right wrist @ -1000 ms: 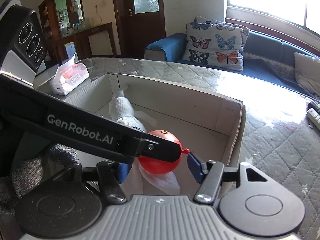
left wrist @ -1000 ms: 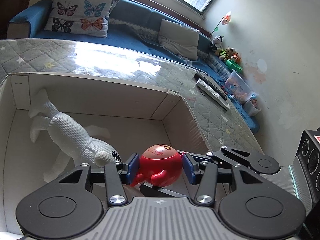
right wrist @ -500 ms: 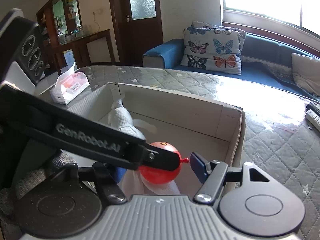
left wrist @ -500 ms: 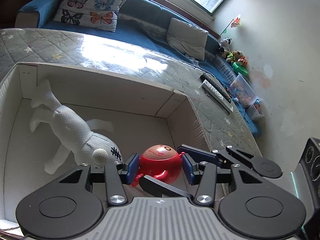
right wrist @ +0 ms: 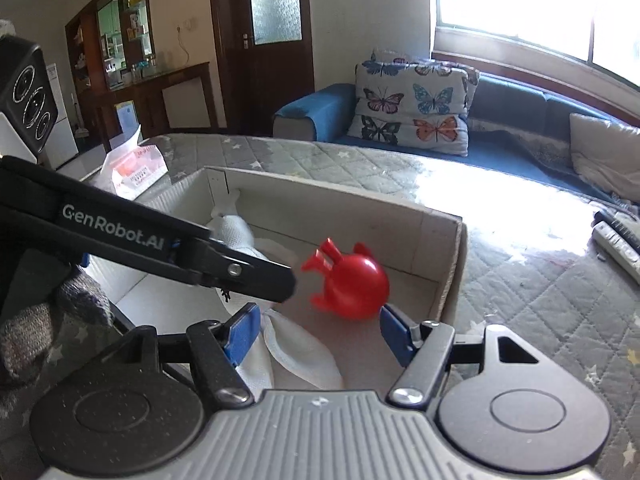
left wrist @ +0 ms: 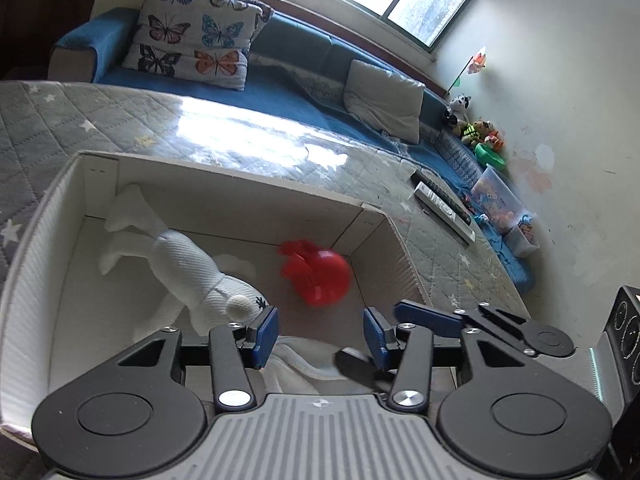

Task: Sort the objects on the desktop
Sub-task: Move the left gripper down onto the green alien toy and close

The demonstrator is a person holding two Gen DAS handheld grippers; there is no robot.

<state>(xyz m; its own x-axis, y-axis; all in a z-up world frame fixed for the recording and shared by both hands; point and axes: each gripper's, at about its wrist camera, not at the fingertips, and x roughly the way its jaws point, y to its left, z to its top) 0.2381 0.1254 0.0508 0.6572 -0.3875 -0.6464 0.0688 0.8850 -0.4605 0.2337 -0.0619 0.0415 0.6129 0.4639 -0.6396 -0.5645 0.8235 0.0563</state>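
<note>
Fingers of the left gripper (left wrist: 318,334) stand apart with nothing between the blue pads; the red toy (left wrist: 320,276) is loose ahead of them, blurred, inside the box (left wrist: 248,200) toward its far right corner. It appears to be dropping or rolling, clear of both pads. Fingers of the right gripper (right wrist: 320,330) are also parted and hold nothing. In the right wrist view the toy (right wrist: 354,284) sits just past the right-hand pad; I cannot tell whether it touches it. The left gripper's arm crosses that view from the left, above the box.

Beside the toy, a white doll (left wrist: 180,268) lies on the box floor, its legs toward the far left corner and its head near the left gripper's pad. White cloth from it spreads under both sets of fingers.

The box stands on the quilted worktop (left wrist: 80,120). Remotes (left wrist: 442,204) lie near the right edge, well apart from the box, and a tissue pack (right wrist: 134,168) sits beyond the box's left corner.

By my judgement the step in hand is the release of the toy into the box, and it looks done. The next move calls for lifting both grippers clear of the box walls without snagging the cloth, then reaching for another item on the worktop, the remotes or the tissue pack being likely candidates.
</note>
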